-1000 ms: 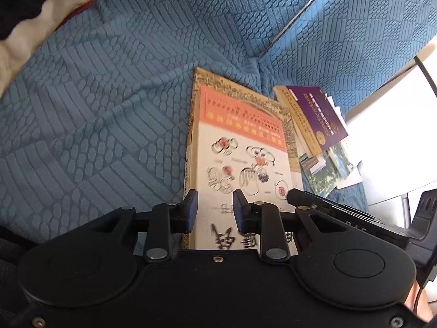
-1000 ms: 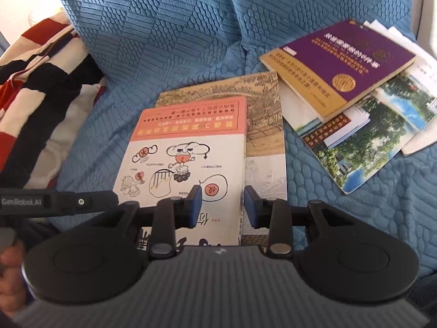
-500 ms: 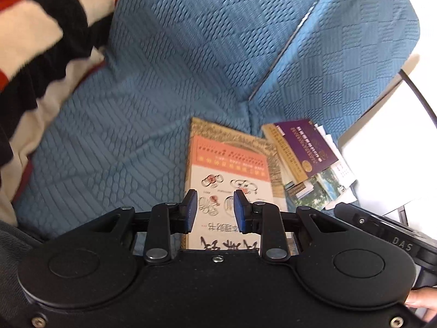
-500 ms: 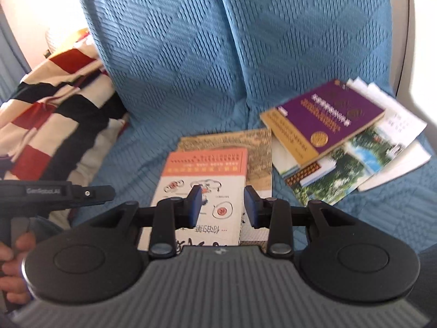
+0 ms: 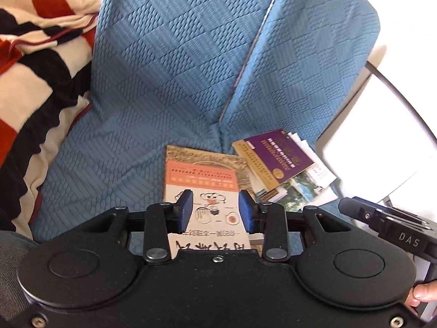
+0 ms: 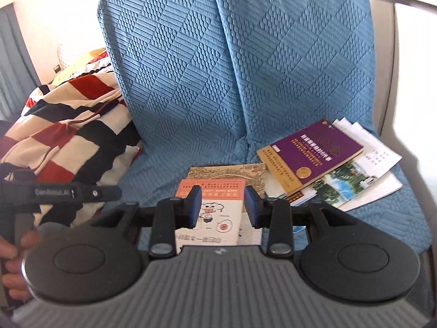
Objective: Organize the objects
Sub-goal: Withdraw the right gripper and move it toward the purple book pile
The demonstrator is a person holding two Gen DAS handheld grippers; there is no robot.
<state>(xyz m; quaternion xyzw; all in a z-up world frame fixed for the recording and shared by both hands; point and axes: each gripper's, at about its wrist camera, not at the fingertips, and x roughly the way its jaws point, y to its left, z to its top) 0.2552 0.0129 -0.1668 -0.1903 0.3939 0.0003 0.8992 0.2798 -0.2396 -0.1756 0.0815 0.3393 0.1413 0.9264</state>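
Note:
An orange-and-white book (image 5: 203,188) (image 6: 210,205) lies flat on a larger tan illustrated book (image 5: 237,164) (image 6: 232,172) on the blue sofa seat. To their right a purple book (image 5: 275,154) (image 6: 311,150) tops a loose pile of booklets and papers (image 6: 355,180). My left gripper (image 5: 215,207) hangs well above the orange book, its jaws opening with nothing between them. My right gripper (image 6: 223,205) also hovers high over the same book, open and empty. Each gripper shows at the edge of the other's view, held by a hand.
A textured blue cover (image 6: 245,68) drapes the sofa back and seat. A red, black and cream striped blanket (image 6: 68,125) (image 5: 35,63) is heaped at the left. A white armrest (image 5: 382,136) borders the right side.
Both grippers have risen away from the books, so more of the sofa back shows. The left gripper's jaws have spread wider. The books lie where they were.

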